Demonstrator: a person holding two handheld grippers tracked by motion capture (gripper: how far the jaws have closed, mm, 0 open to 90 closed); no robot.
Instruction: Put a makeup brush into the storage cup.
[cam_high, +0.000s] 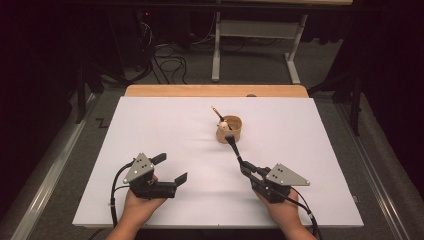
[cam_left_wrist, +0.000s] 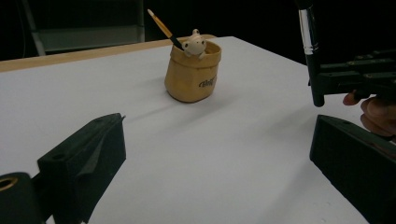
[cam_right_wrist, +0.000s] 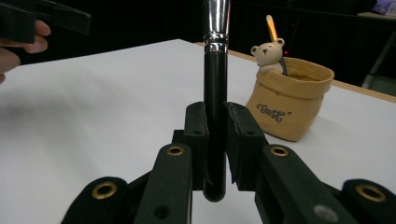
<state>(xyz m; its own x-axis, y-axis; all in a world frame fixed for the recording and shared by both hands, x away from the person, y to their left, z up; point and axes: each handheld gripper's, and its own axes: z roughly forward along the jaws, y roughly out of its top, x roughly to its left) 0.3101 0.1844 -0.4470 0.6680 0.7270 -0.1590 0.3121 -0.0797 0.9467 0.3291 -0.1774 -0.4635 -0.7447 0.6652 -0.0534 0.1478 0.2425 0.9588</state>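
- At the near edge of the white table (cam_high: 150, 210), the left gripper (cam_high: 170, 169) is held with its jaws wide apart and nothing between them; it is kept well clear of the work.
- The black handle of a makeup brush (cam_right_wrist: 215, 116) is clamped between the pads of the right gripper (cam_right_wrist: 215, 140), close to the handle's rounded butt, with the silver ferrule above the jaws.
- In the high view the brush (cam_high: 235, 150) is seen angled away from the right gripper (cam_high: 245, 169), its head reaching the near rim of the holder.
- The tan pouch-shaped holder (cam_high: 229, 129) stands upright past the middle of the table, with a small bear figure (cam_right_wrist: 267, 53) on its rim and a slim yellow-tipped brush (cam_left_wrist: 164, 29) already leaning inside.
- The step in hand is judged to be the brush's delivery into the holder; whether its head is already over the rim cannot be told from these angles.
- A clean drop is best served if the grip is kept firm until the brush is well over the opening, the bear and the leaning brush are avoided, and the light holder is not nudged.
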